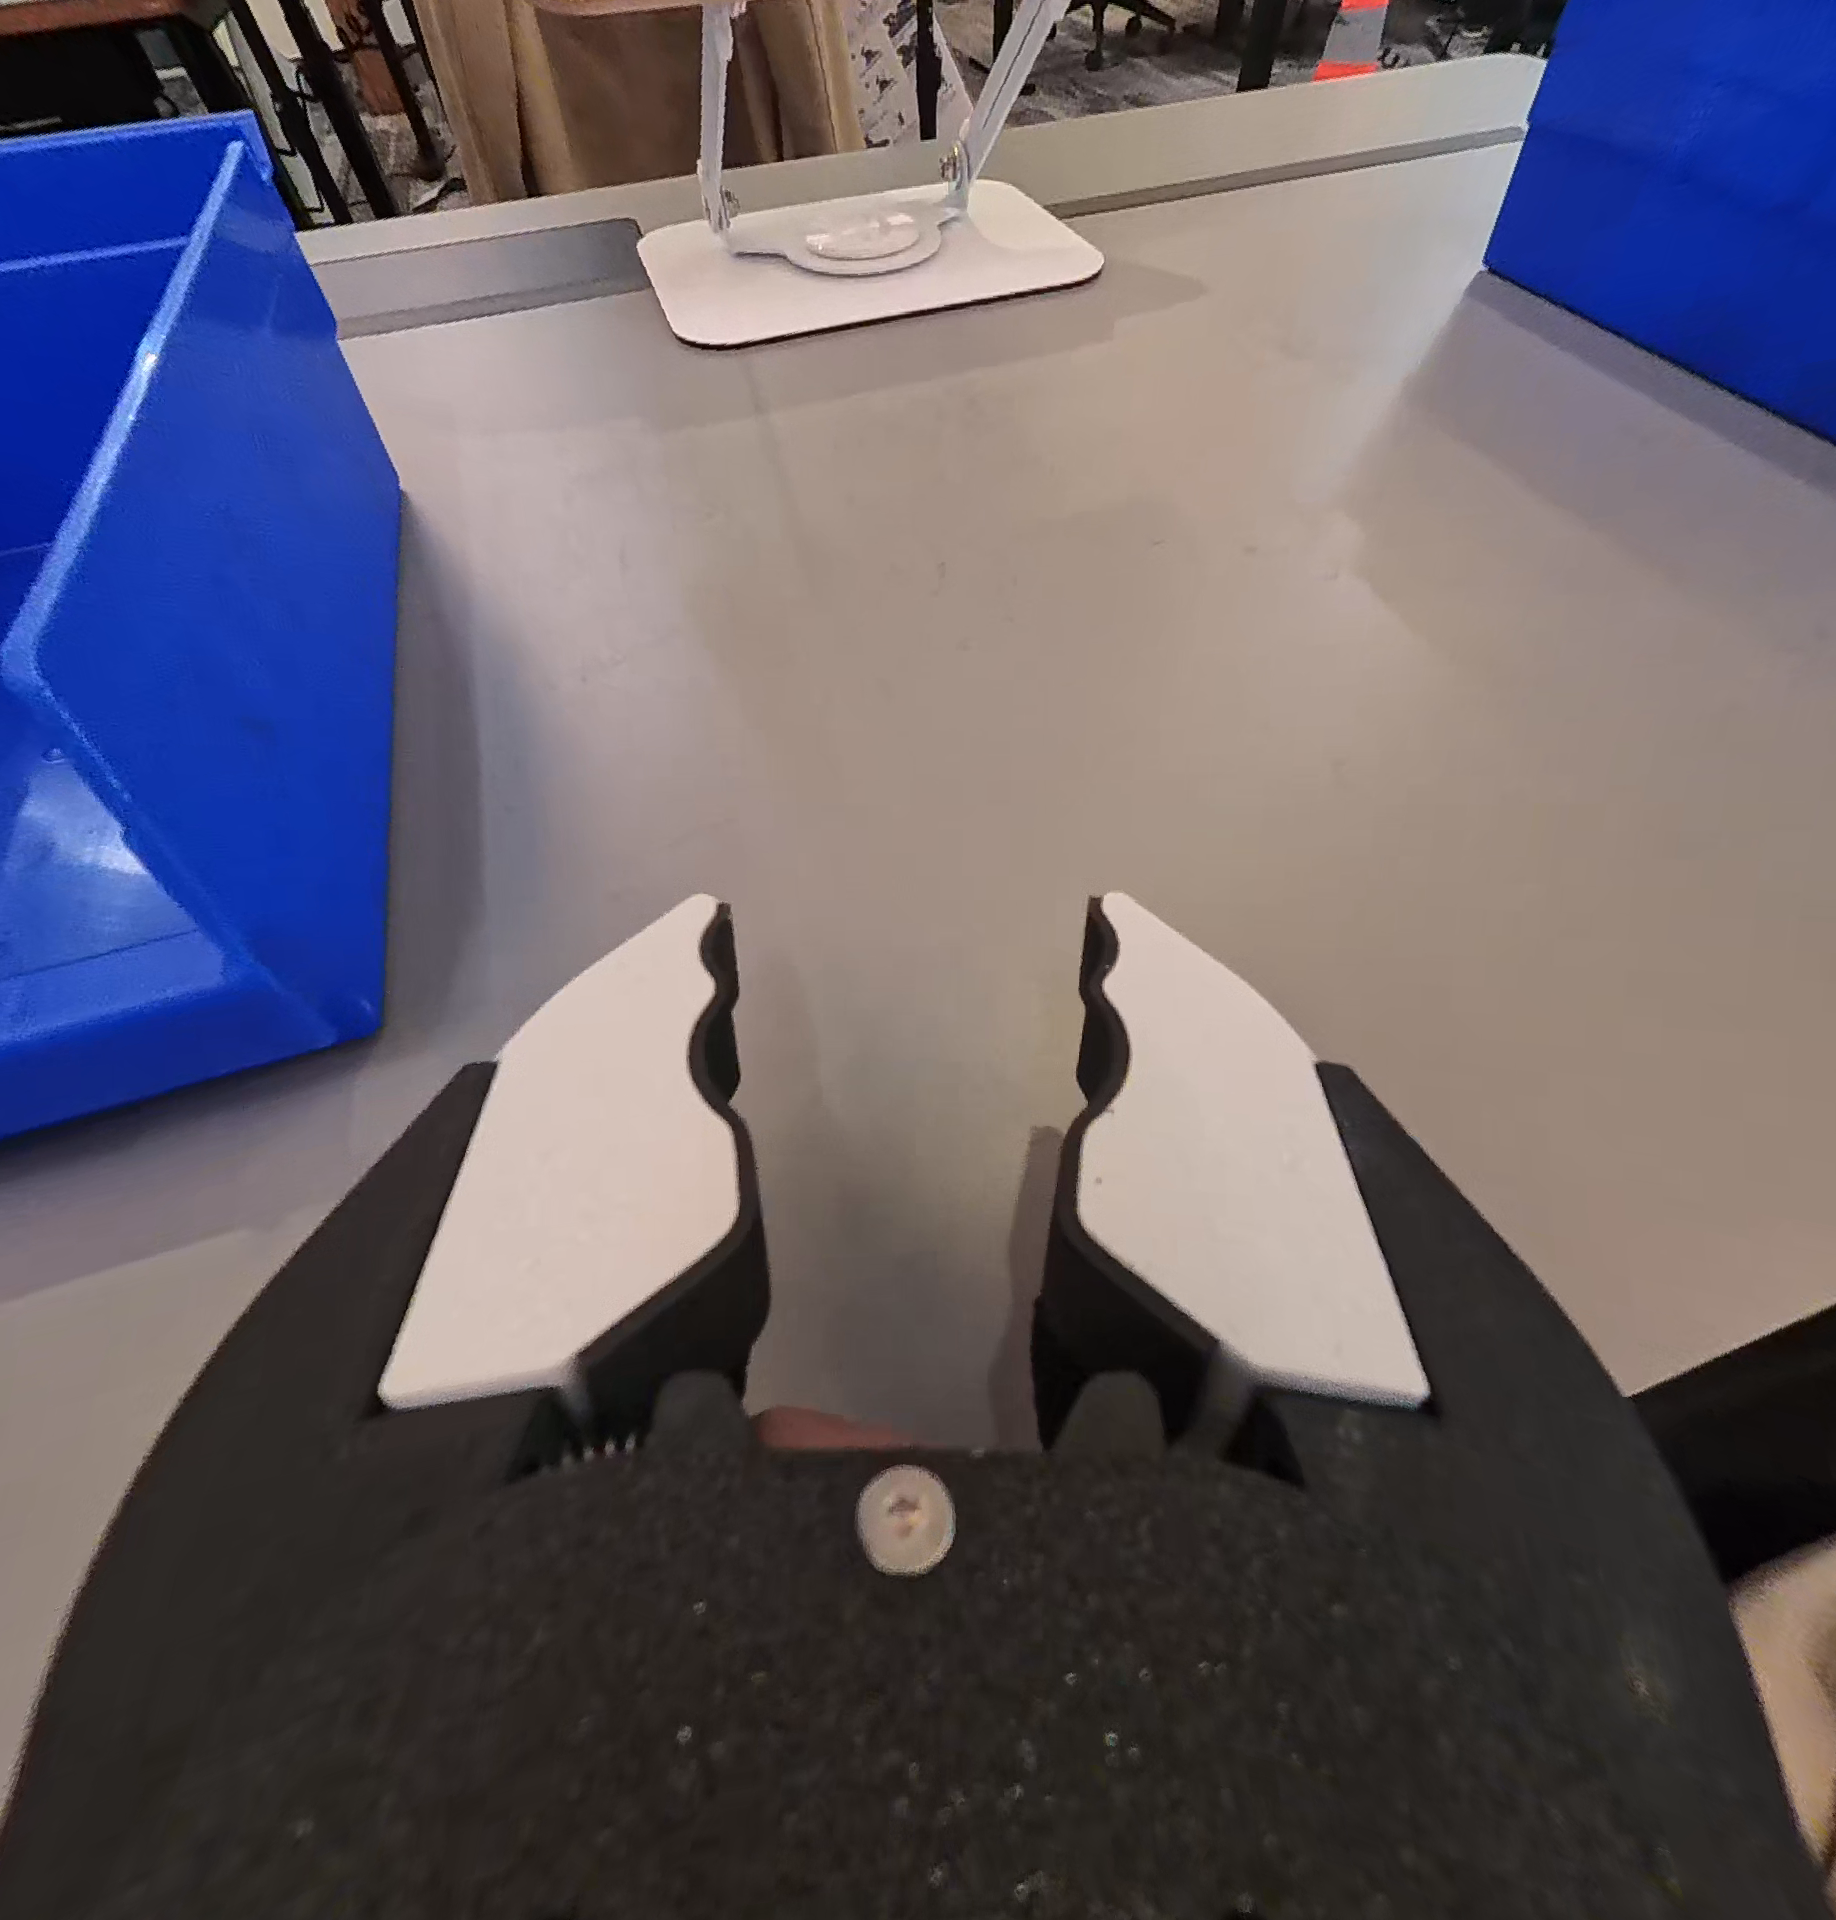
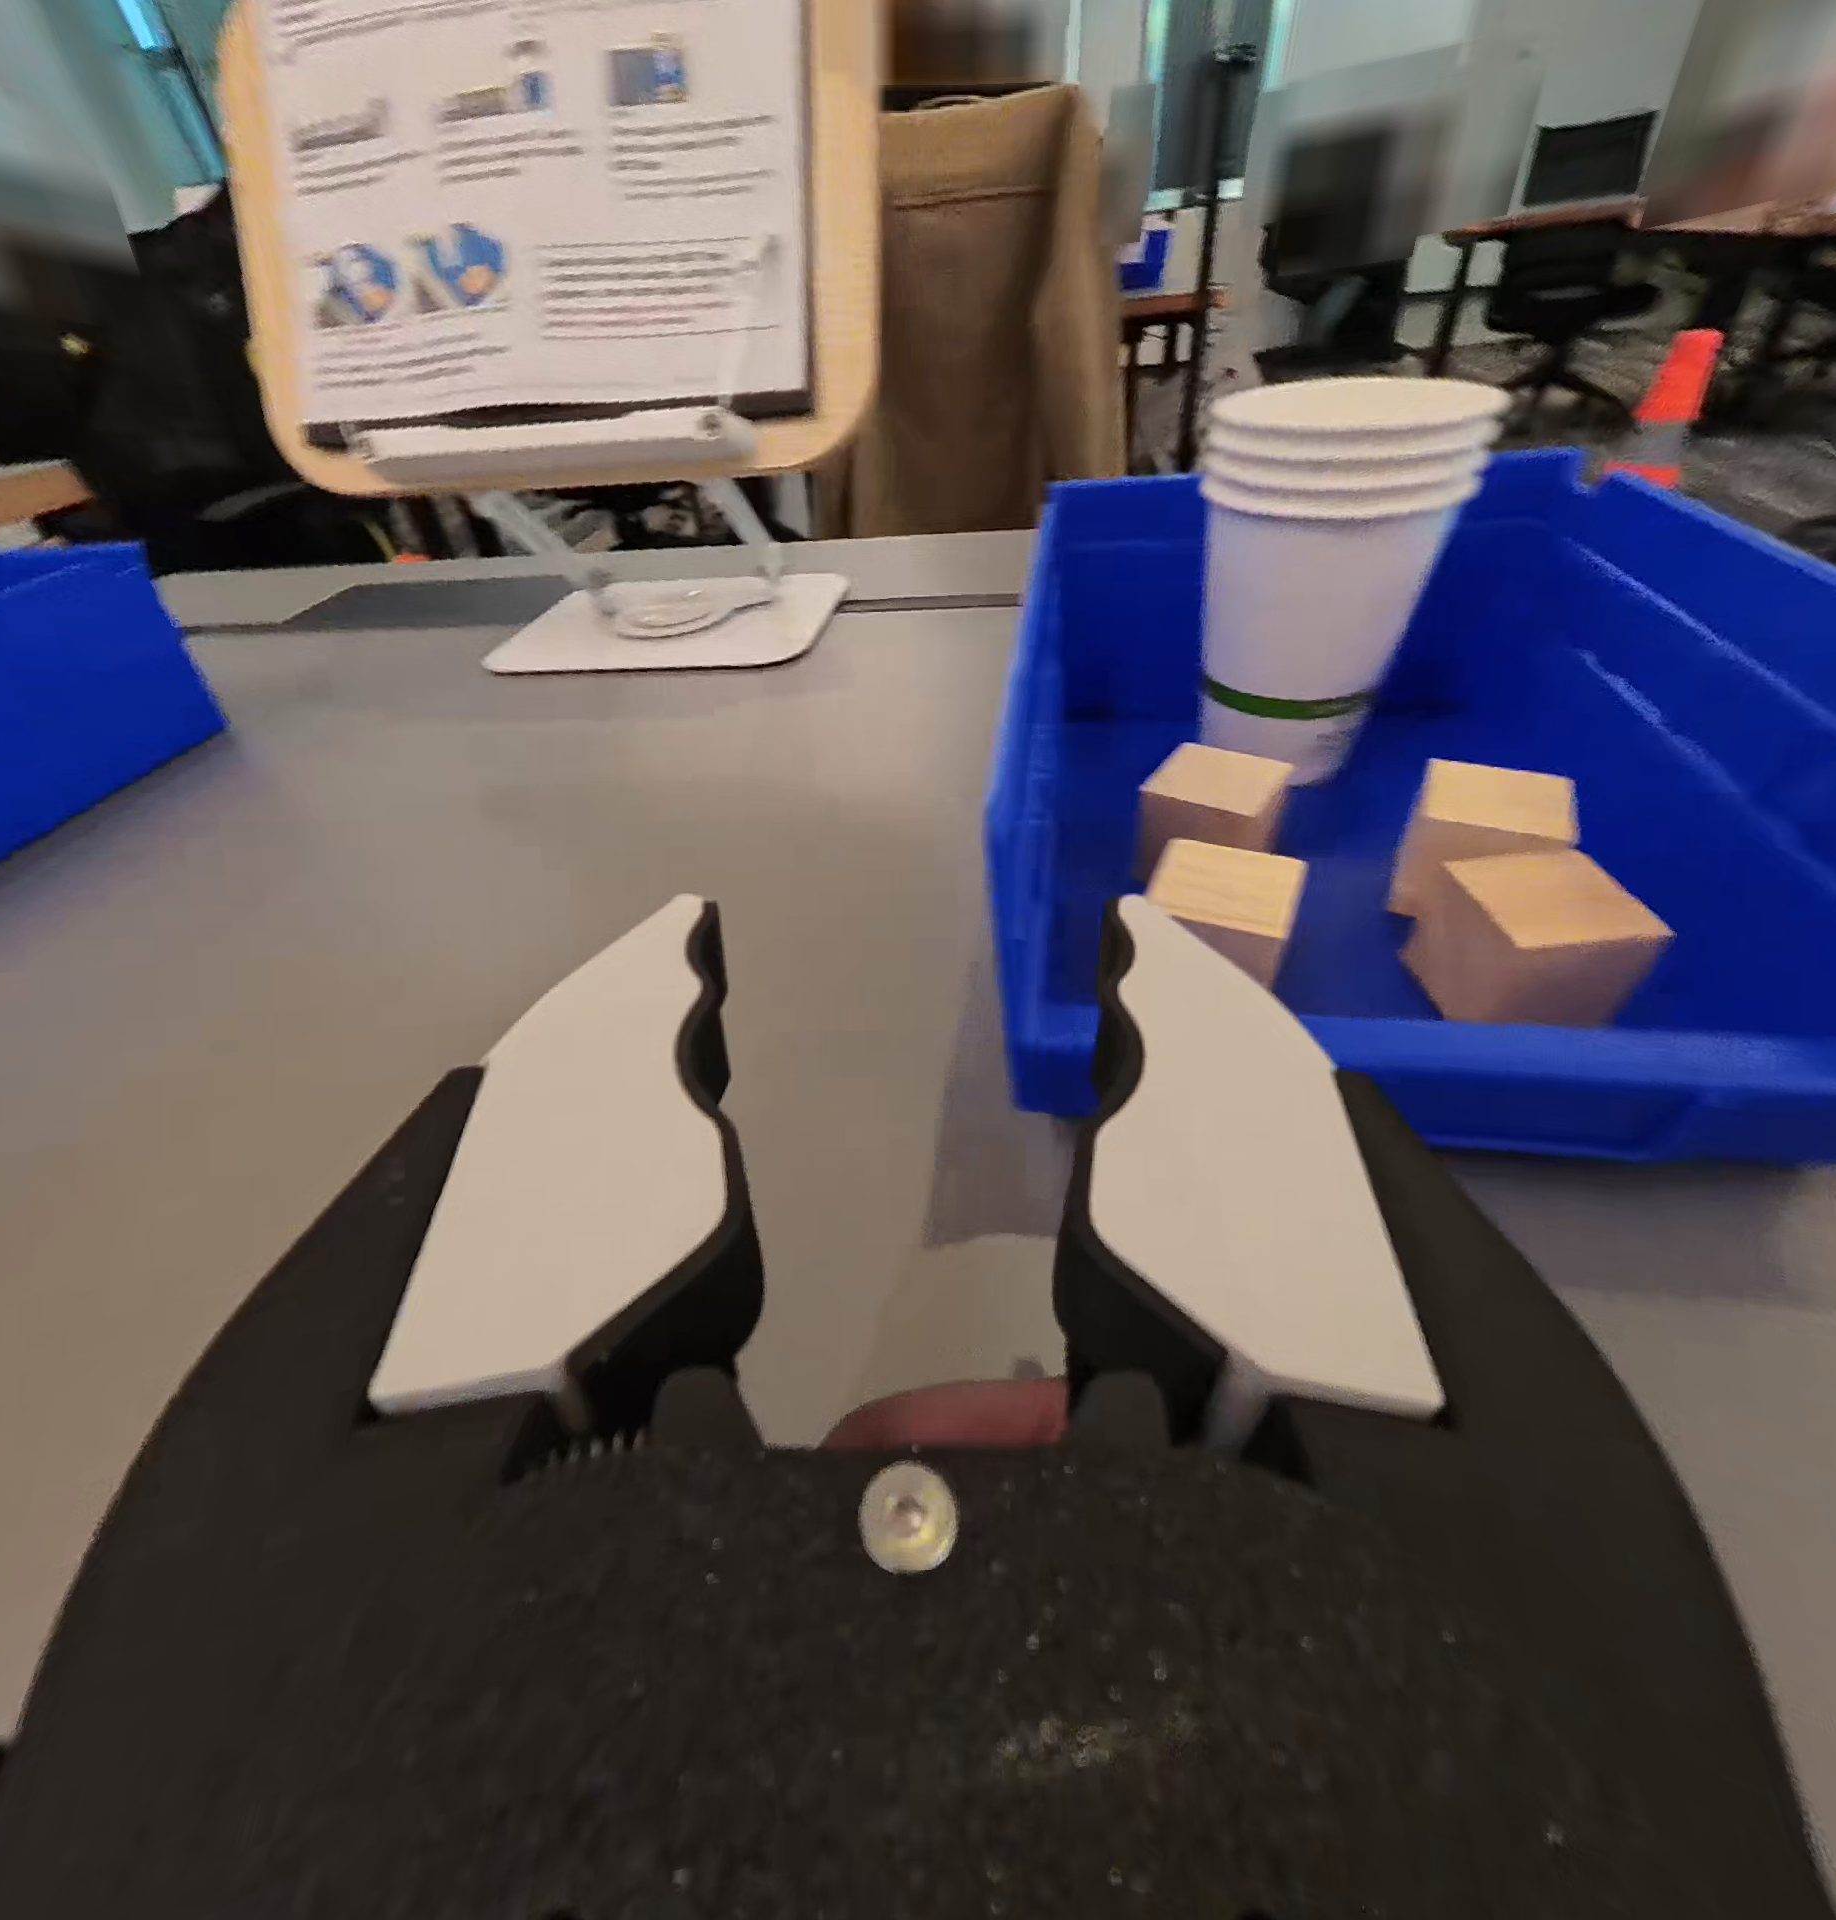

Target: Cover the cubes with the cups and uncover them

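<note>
In the right wrist view a blue bin (image 2: 1516,1081) on the right holds a stack of white paper cups (image 2: 1319,582), standing upright and slightly tilted, and several wooden cubes (image 2: 1215,810) (image 2: 1537,935) lying loose in front of it. My right gripper (image 2: 909,925) is open and empty above the grey table, just left of the bin's near corner. In the left wrist view my left gripper (image 1: 909,920) is open and empty over bare table. No cups or cubes show in that view.
An empty blue bin (image 1: 197,665) stands at the left of the grey table (image 1: 997,623), also in the right wrist view (image 2: 62,686). Another blue bin's wall (image 1: 1714,229) is at the far right. A stand (image 2: 675,623) holding a printed sheet (image 2: 540,197) sits at the table's back edge.
</note>
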Tool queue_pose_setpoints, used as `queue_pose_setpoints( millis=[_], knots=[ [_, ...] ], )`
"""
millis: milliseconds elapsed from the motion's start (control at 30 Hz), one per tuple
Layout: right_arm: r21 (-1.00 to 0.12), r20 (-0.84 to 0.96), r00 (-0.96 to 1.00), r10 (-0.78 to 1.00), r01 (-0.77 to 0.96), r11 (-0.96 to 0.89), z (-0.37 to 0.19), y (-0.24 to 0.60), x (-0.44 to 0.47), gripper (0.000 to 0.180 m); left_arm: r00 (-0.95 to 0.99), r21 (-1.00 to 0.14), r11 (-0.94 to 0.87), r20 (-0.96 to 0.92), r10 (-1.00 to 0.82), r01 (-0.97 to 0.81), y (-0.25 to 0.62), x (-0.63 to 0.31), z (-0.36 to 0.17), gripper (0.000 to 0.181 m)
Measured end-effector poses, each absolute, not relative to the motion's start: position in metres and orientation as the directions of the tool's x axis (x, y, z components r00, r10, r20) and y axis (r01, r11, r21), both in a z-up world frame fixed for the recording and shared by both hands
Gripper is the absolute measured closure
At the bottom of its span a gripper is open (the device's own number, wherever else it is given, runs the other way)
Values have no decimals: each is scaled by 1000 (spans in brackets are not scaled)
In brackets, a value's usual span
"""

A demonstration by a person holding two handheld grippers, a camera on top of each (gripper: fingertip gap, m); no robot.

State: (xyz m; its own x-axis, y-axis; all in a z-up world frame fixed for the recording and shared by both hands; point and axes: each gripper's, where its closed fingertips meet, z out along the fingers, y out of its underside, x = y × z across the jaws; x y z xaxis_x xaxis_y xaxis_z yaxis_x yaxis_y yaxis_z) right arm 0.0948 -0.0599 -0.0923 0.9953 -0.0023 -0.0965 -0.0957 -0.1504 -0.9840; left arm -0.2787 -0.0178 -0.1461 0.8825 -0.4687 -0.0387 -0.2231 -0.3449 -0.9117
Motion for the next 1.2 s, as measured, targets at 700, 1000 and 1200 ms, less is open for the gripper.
queue_pose_setpoints(
  millis=[700, 1000, 1200],
  knots=[
    [-936, -208, 960, 187, -140, -322, -113, 0, 22, 97, 786, -882, -373, 3, -618, -290, -31, -215, -149, 117],
    [-992, -64, 964, -258, -89, -86, -73, -74, 177, 115, 652, -899, -288, 5, -758, -328, -9, -25, -103, 115],
    [-929, -321, 905, -280, -358, -92, -99, -74, 217, 114, 727, -879, -404, 102, -679, -254, 27, 60, -111, 117]
  ],
)
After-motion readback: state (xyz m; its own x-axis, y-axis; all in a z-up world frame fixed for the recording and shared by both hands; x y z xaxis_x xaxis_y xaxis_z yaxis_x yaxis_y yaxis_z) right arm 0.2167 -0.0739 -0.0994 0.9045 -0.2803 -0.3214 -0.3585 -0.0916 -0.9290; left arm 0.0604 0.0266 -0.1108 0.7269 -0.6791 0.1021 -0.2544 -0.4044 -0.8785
